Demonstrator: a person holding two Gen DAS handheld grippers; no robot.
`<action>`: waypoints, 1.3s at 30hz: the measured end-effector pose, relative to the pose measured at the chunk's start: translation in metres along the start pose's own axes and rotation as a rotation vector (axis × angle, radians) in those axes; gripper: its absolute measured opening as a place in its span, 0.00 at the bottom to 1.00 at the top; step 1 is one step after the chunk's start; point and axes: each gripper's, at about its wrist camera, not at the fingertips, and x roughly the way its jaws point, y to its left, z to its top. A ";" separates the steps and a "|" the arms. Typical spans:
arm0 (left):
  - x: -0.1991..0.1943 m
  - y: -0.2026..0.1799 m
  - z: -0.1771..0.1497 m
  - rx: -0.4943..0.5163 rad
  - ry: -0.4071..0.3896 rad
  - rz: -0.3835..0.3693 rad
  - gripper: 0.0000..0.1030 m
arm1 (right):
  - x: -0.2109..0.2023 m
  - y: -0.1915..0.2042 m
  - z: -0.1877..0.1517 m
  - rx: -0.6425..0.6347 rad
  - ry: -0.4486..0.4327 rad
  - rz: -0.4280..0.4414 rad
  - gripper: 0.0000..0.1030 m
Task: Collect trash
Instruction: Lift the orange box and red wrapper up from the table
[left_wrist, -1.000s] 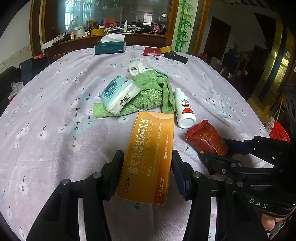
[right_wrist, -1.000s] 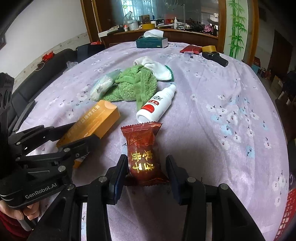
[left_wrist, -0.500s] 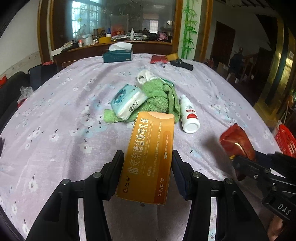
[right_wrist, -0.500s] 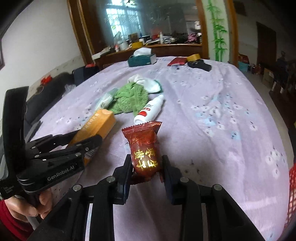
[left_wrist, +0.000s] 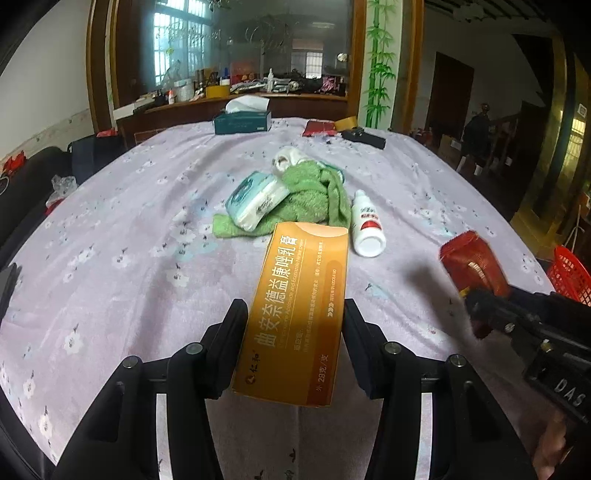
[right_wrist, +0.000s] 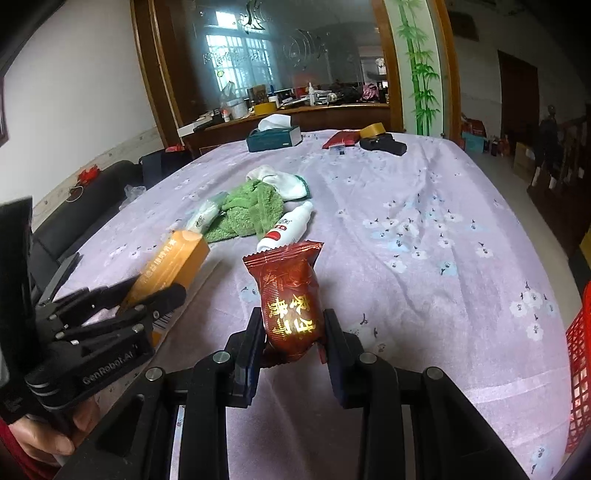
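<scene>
My left gripper (left_wrist: 295, 325) is shut on an orange medicine box (left_wrist: 299, 310) and holds it above the purple flowered tablecloth (left_wrist: 129, 240). My right gripper (right_wrist: 291, 328) is shut on a dark red snack packet (right_wrist: 291, 299) and holds it lifted off the table. In the left wrist view the red packet (left_wrist: 472, 262) and the right gripper show at the right. In the right wrist view the orange box (right_wrist: 173, 266) and the left gripper (right_wrist: 155, 291) show at the left.
A green towel (left_wrist: 310, 206), a tissue pack (left_wrist: 255, 203), a white cloth (right_wrist: 284, 181) and a white bottle (left_wrist: 365, 225) lie mid-table. A tissue box (left_wrist: 242, 120), a red pouch (left_wrist: 317, 128), tape roll and black case sit at the far edge. A red basket (left_wrist: 569, 273) stands off the right edge.
Both grippers have risen with their loads. The red packet came up off the table and moved right toward the basket. The orange box is held higher than before.
</scene>
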 end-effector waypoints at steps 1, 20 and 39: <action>0.000 0.001 0.001 -0.005 -0.006 -0.002 0.49 | 0.000 -0.001 0.000 0.004 -0.002 0.002 0.32; 0.002 -0.003 -0.001 0.010 -0.020 0.008 0.49 | -0.001 -0.001 -0.001 0.005 -0.005 0.005 0.32; -0.005 -0.005 -0.002 0.018 -0.053 0.024 0.49 | -0.002 -0.002 -0.001 0.010 -0.011 0.005 0.32</action>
